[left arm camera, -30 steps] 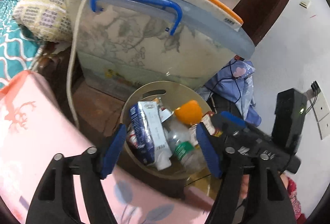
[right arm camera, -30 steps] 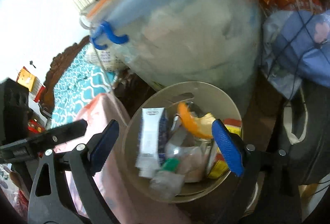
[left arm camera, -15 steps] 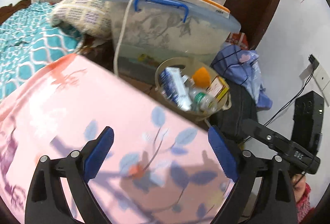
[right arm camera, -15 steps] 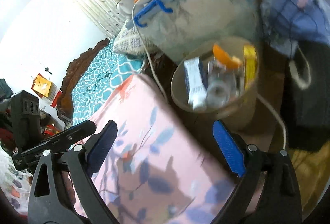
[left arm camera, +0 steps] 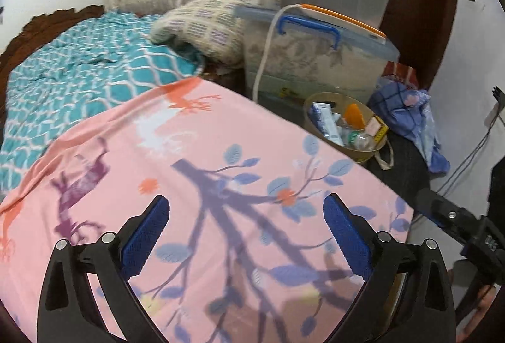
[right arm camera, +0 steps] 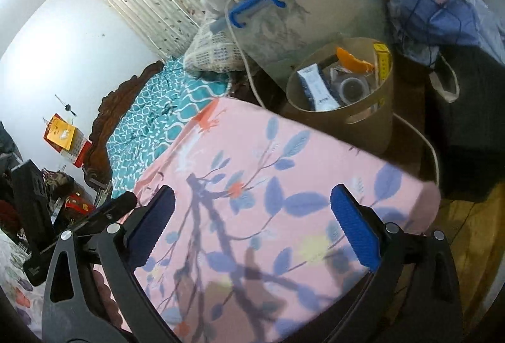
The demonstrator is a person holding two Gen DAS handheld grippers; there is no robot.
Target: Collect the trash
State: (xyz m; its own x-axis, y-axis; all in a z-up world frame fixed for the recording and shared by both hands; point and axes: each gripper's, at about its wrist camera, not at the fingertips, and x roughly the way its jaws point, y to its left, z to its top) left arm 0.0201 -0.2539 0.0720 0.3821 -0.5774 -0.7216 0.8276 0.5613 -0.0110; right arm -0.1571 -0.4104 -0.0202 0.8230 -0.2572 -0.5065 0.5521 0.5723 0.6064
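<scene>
Hovering over the pink sheet point(left arm camera: 195, 134), both hand-held grippers point(left arm camera: 246, 229) point(right arm camera: 252, 226) have just spread wide, seemingly empty; bin point(left arm camera: 363, 153) holds trash

My left wrist cam looks forward and down past its own fingers, close over the pink sheet point(left arm camera: 221, 178), bin point(left arm camera: 363, 153) ahead-right, further off. Right wrist cam tilts down too, rolled, bin point(right arm camera: 372, 118) ahead-right, nearer. Both views share sheet, bin, storage box point(left arm camera: 315, 58), teal bedding point(right arm camera: 148, 122).
</scene>
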